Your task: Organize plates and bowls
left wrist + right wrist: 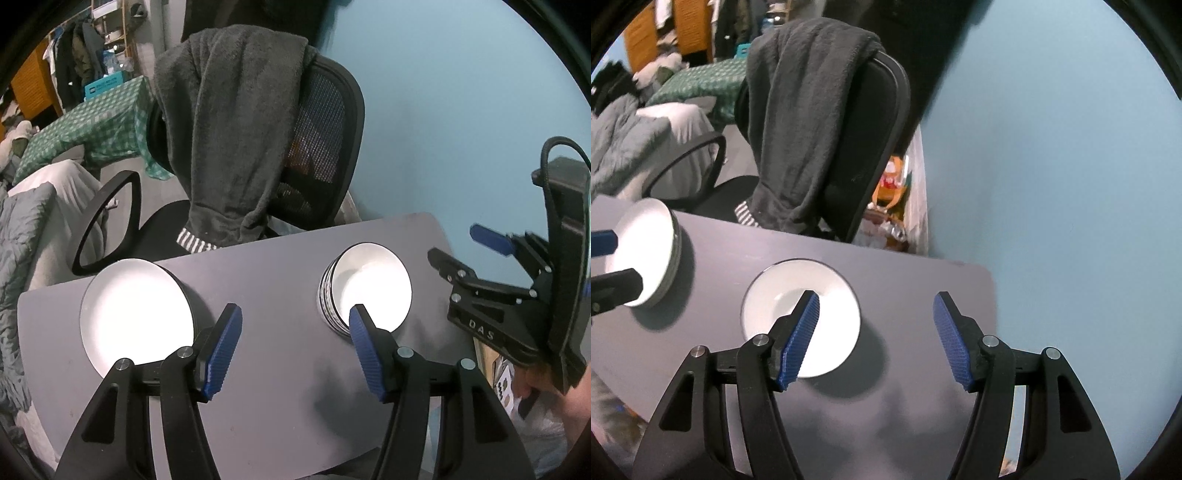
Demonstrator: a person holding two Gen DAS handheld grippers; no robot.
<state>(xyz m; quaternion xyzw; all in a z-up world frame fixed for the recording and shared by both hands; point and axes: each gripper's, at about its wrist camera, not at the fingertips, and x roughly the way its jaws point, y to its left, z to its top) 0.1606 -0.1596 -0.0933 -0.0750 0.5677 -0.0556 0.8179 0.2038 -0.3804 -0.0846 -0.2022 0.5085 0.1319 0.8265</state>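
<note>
A stack of white plates (136, 310) sits at the left of the grey table (280, 280); it also shows in the right wrist view (646, 251). A stack of white bowls (369, 291) with dark rims sits to its right, also in the right wrist view (812, 317). My left gripper (295, 343) is open and empty above the table between the two stacks. My right gripper (875, 332) is open and empty, its left finger over the bowls. It appears at the right in the left wrist view (465, 247).
A black office chair (325, 147) draped with a dark grey towel (229, 129) stands behind the table. A blue wall (1052, 166) is at the right. A bed with a green checked cover (92, 122) lies at the far left. Bags (890, 195) sit beside the chair.
</note>
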